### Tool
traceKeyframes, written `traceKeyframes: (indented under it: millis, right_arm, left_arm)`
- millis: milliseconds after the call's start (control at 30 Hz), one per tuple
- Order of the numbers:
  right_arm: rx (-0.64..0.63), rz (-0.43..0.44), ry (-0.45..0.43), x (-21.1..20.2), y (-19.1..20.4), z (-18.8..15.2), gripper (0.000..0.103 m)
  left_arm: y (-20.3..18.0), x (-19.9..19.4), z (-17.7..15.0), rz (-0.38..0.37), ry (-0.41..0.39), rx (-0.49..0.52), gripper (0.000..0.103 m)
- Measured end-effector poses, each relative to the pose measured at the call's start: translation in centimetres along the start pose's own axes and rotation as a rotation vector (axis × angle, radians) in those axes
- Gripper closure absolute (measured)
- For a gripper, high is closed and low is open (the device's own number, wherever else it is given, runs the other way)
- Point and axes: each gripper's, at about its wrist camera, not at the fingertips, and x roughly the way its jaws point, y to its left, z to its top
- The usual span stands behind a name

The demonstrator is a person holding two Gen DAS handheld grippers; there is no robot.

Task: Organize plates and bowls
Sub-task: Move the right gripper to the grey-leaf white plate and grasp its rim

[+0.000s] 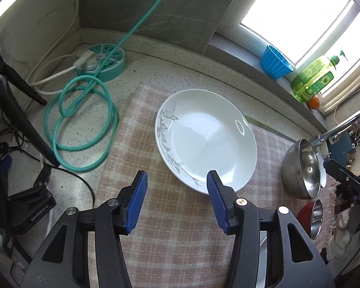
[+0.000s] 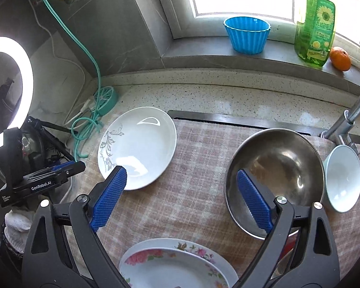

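Observation:
A white plate with a grey leaf pattern (image 1: 206,139) lies on the checked cloth (image 1: 170,220); it also shows in the right wrist view (image 2: 138,147). My left gripper (image 1: 176,180) is open and empty, just short of the plate's near rim. My right gripper (image 2: 181,176) is open and empty above the cloth (image 2: 199,168). A large steel bowl (image 2: 276,168) sits right of it, also in the left wrist view (image 1: 302,168). A white bowl (image 2: 343,177) leans beside the steel bowl. A floral plate (image 2: 177,266) lies at the near edge. A red-sided steel bowl (image 1: 312,216) sits near the steel bowl.
A teal power strip (image 1: 103,60) with a coiled teal cord (image 1: 81,124) lies at the back left. On the window sill stand a blue cup (image 2: 247,34), a green soap bottle (image 2: 315,24) and an orange (image 2: 340,58). A tap (image 2: 352,117) rises at right. A ring light (image 2: 9,88) stands at left.

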Motion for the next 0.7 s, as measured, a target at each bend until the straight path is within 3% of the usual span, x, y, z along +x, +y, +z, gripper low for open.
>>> traceKeyframes:
  millis: [200,300,400,533,700]
  right_arm:
    - [-0.005,0.001,0.083,4.6,-0.1,1.4,0.009]
    - [0.036,0.03,0.116,6.6,-0.7,2.1,0.019]
    - [0.073,0.061,0.144,8.4,-1.1,2.9,0.023]
    - [0.109,0.091,0.2,10.7,-1.3,3.8,0.043]
    - [0.086,0.073,0.226,12.1,-0.9,4.2,0.046]
  left_arm:
    - [0.5,2.1,2.3,0.016,0.014,-0.022,0.053]
    - [0.8,3.3,3.3,0.016,0.034,-0.04,0.055]
    - [1.2,4.2,4.0,0.02,0.046,-0.048,0.056]
    - [2.1,5.4,4.7,-0.001,0.072,-0.087,0.063]
    - [2.3,6.4,4.9,-0.013,0.097,-0.088,0.07]
